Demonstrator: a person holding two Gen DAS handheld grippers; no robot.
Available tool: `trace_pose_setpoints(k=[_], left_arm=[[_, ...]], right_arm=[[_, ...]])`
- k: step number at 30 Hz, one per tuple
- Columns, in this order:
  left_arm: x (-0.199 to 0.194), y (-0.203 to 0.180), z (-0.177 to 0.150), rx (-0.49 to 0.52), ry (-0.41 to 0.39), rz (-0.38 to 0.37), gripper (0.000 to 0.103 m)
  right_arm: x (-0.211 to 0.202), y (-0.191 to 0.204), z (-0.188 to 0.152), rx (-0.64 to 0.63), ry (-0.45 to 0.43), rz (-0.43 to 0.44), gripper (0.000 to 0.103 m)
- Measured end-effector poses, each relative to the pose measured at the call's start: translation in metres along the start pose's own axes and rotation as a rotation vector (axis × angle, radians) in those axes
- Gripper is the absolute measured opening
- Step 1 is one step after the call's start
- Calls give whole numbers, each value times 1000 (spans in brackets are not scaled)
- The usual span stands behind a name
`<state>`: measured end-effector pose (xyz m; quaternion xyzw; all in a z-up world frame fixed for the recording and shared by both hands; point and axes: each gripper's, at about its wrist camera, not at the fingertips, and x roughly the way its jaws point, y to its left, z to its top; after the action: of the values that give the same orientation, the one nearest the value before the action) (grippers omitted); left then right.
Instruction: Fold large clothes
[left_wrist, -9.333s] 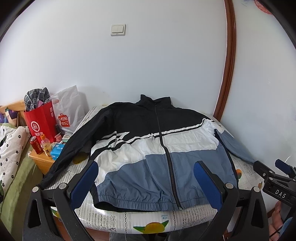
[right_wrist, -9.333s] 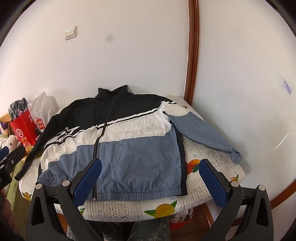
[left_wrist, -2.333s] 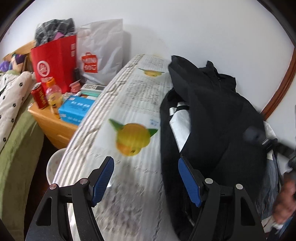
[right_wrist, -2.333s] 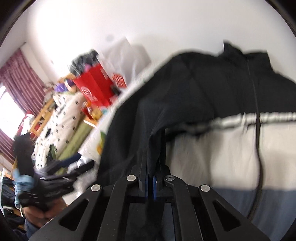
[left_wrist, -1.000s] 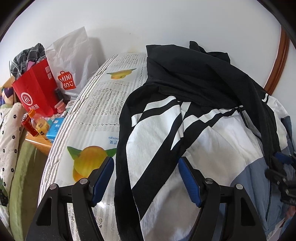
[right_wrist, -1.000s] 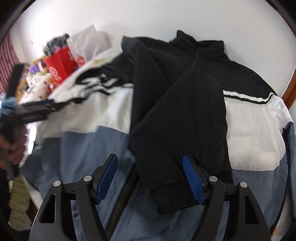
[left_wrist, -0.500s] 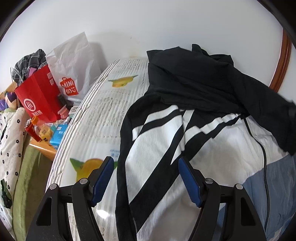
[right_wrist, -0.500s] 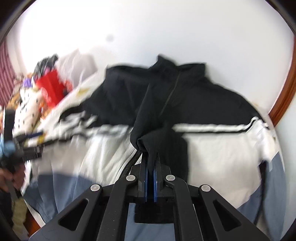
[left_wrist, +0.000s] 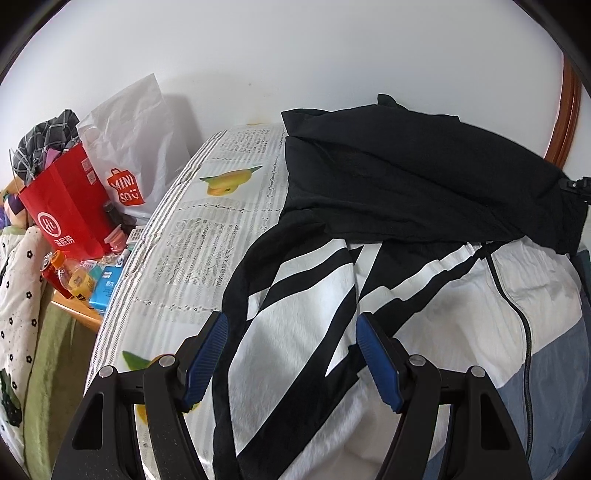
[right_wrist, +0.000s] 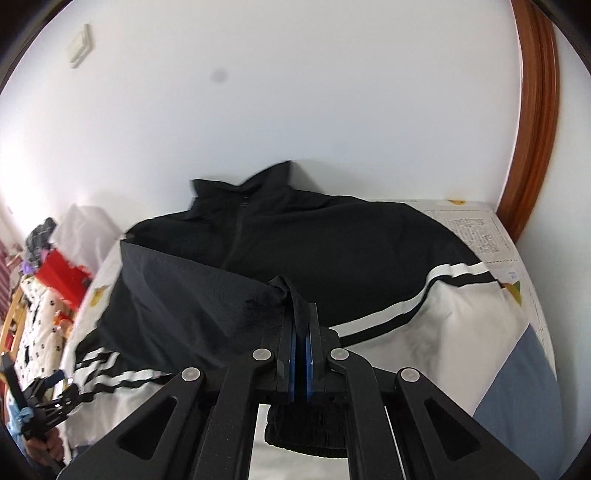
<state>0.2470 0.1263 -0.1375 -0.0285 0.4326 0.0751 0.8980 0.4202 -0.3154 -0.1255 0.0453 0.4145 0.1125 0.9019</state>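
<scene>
- Sleeve (right_wrist: 207, 295) of jacket (left_wrist: 461, 295) pinched in right gripper (right_wrist: 300, 332) jaws
- Left gripper (left_wrist: 291, 354) jaws spread over jacket's striped edge
- Red bag (left_wrist: 62, 210) beside tabletop (left_wrist: 192, 236)

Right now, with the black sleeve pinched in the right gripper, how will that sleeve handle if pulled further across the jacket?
Probably floppy: the black sleeve drapes and creases from the right gripper. Likely light and slick, since the jacket looks thin and crinkly. It may drag the jacket along.

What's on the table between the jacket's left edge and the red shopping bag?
In the left wrist view, only bare fruit-print tablecloth lies between the jacket and the table's edge; the red bag stands past it, among bottles.
</scene>
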Motion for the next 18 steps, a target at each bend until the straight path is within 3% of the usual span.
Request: trace_pose_setpoints(k=[3,5,6,8,13,18], left_arm=[[7,-2,0,14,16,17,70],[12,-2,-1,12,30,19,70],[13,-2,-1,10,35,16,70],[14,0,-1,3,35,10,70],[11,1,2,-6,25,-12,70],[1,-5,7,13,-12,-24,70]], right_arm=[[24,-9,0,-11,28,-54,10],[36,-14,1,-28,40,-135,23],[37,-16,1,-36,33,-197,30],[26,-18,0,-51,-18,-260,30],[2,-12,-22,-96,-68,-223,38],[39,-10,-57,-131,67,-235,38]])
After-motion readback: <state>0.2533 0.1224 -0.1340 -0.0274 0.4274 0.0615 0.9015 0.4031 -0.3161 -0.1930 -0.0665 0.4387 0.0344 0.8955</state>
